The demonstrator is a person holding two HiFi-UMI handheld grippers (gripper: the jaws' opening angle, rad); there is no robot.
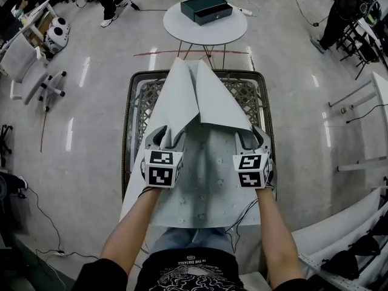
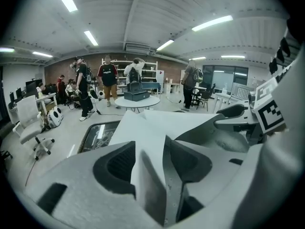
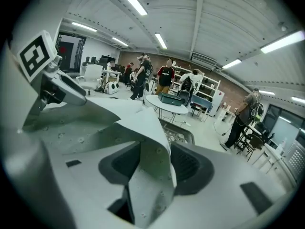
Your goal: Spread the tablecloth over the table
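**Tablecloth [image 1: 206,187], one.** Pale grey with a small sprinkled pattern. It lies on the rectangular table [image 1: 128,120], with its long axis running from the person's lap towards the far end. The near end hangs over the near edge. The far part is doubled up into two raised flaps that meet in a peak pointing away from the person, at the table's far edge. The table's lattice top shows bare on both sides of the peak.

**Table, one.** Dark rim, long side in line with the cloth.

**Left gripper [image 1: 165,137], one.** It sits at the left edge of the cloth and carries a marker cube. Its jaws stand apart. A raised fold of the cloth stands upright in the gap, loose and not clamped.

**Right gripper [image 1: 248,139], one.** It sits at the right edge, level with the left one, and also carries a marker cube. Its jaws are also released, and a curled fold of the cloth stands slack between them.

**Round table [image 1: 176,24], one.** White, just beyond the far end.

**Box [image 1: 207,8], one.** Dark, on the round table.

**Office chair [image 1: 24,65], one.** White, far left.
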